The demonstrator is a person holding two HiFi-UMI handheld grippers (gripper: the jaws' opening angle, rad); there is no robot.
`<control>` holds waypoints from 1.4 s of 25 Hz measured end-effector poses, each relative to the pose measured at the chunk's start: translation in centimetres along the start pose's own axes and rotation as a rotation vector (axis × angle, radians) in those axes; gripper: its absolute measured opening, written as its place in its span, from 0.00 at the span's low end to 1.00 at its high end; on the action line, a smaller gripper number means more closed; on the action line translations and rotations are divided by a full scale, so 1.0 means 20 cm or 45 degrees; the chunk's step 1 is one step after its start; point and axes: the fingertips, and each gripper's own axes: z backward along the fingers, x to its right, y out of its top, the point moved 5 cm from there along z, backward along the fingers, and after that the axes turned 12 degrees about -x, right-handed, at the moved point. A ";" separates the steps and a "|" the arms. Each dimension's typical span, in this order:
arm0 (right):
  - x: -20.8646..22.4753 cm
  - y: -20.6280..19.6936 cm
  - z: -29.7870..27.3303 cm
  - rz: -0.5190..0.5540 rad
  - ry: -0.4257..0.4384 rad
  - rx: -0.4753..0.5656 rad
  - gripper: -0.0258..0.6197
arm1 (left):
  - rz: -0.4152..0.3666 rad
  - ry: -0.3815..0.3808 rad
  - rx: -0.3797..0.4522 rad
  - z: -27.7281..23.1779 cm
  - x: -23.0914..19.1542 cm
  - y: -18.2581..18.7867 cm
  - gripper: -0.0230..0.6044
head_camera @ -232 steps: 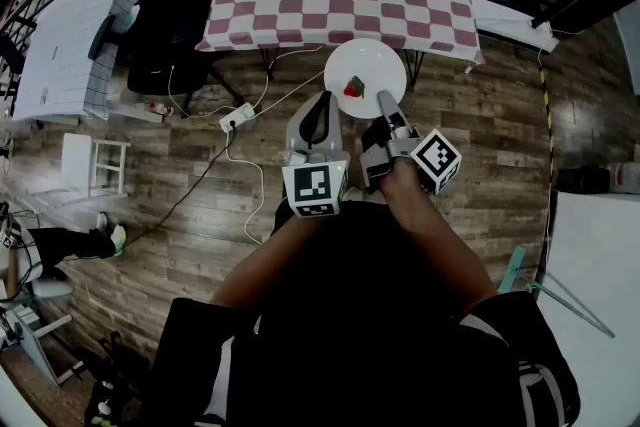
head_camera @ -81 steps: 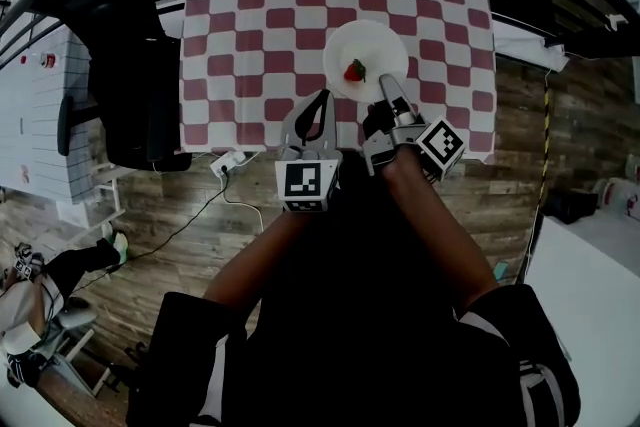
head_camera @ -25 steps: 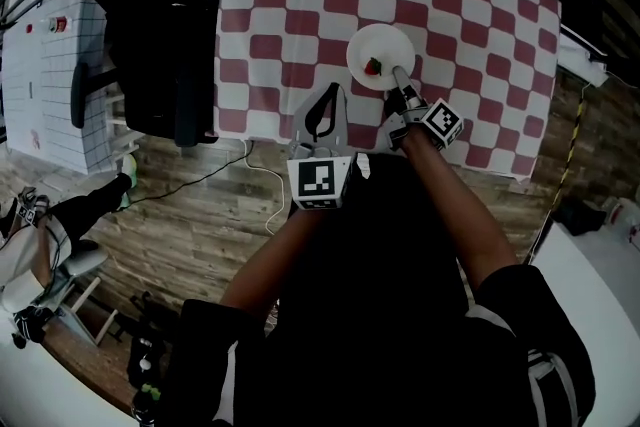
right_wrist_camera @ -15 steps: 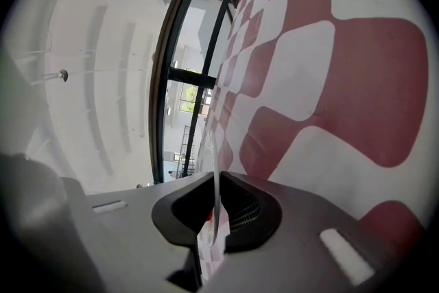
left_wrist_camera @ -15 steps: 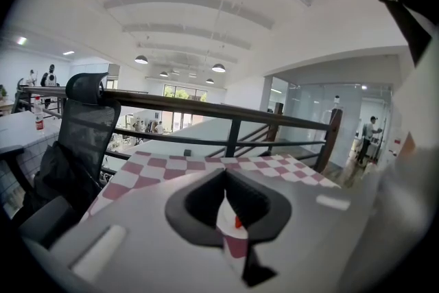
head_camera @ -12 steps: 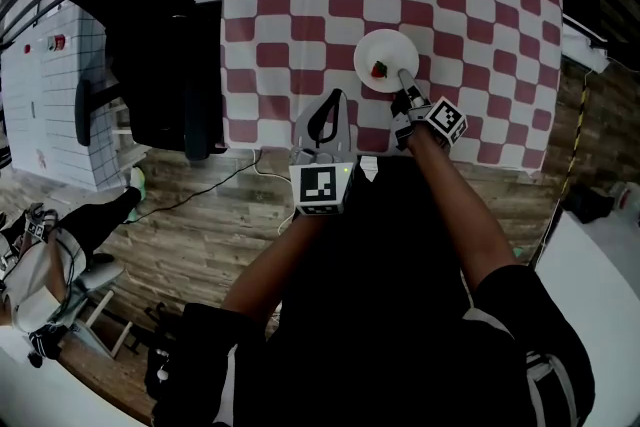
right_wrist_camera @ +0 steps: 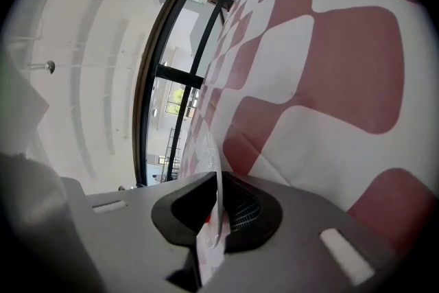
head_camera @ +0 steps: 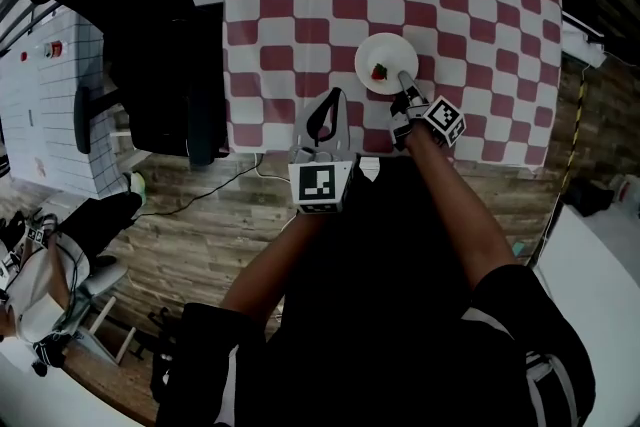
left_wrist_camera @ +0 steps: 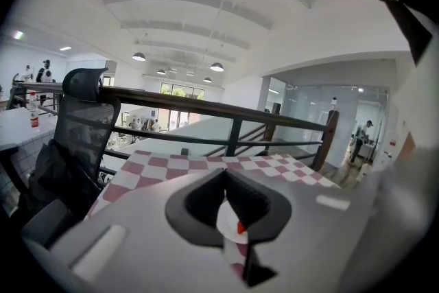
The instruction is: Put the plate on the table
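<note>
A white plate (head_camera: 391, 54) with a red strawberry (head_camera: 379, 71) on it lies over the red-and-white checked table (head_camera: 300, 5), right of its middle. My right gripper (head_camera: 403, 79) is shut on the plate's near rim. In the right gripper view the plate (right_wrist_camera: 217, 206) shows edge-on between the jaws, close to the checked cloth (right_wrist_camera: 329, 79); whether it rests on the cloth I cannot tell. My left gripper (head_camera: 334, 96) hangs shut and empty over the table's near edge, left of the plate. Through the left gripper (left_wrist_camera: 225, 175) I glimpse the plate (left_wrist_camera: 230, 219).
A black office chair (head_camera: 160, 35) stands against the table's left side. A dark railing (left_wrist_camera: 233, 116) runs behind the table. A white desk (head_camera: 45, 55) lies further left, and wooden floor (head_camera: 180, 235) under me. A white surface (head_camera: 600, 315) is at the lower right.
The plate was carried from above the floor to over the checked table. In the last second it and the right gripper settled slightly; the left gripper stayed at the near edge.
</note>
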 end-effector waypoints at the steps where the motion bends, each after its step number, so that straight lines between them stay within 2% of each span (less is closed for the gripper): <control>1: 0.00 0.00 0.00 0.016 -0.032 -0.002 0.07 | 0.004 -0.006 0.001 0.00 -0.01 0.00 0.05; 6: 0.00 -0.01 0.00 0.057 -0.181 -0.004 0.10 | -0.007 -0.011 0.011 0.01 -0.04 0.01 0.05; 17: -0.02 0.02 -0.01 0.125 -0.339 -0.012 0.14 | 0.021 -0.011 0.022 -0.02 -0.09 0.02 0.05; 21: -0.02 0.06 0.02 0.093 -0.338 0.040 0.20 | 0.018 -0.020 0.028 -0.05 -0.08 0.07 0.05; 26: -0.06 0.11 0.05 0.137 -0.370 0.072 0.23 | -0.008 -0.018 0.041 -0.08 -0.07 0.11 0.05; 29: -0.07 0.15 0.08 0.135 -0.404 0.094 0.29 | -0.018 -0.010 0.048 -0.09 -0.07 0.14 0.05; 32: -0.11 0.19 0.12 0.187 -0.451 0.115 0.30 | -0.004 -0.008 0.040 -0.10 -0.07 0.15 0.05; 35: -0.19 0.20 0.13 0.266 -0.427 0.090 0.29 | 0.005 -0.006 0.048 -0.10 -0.06 0.17 0.05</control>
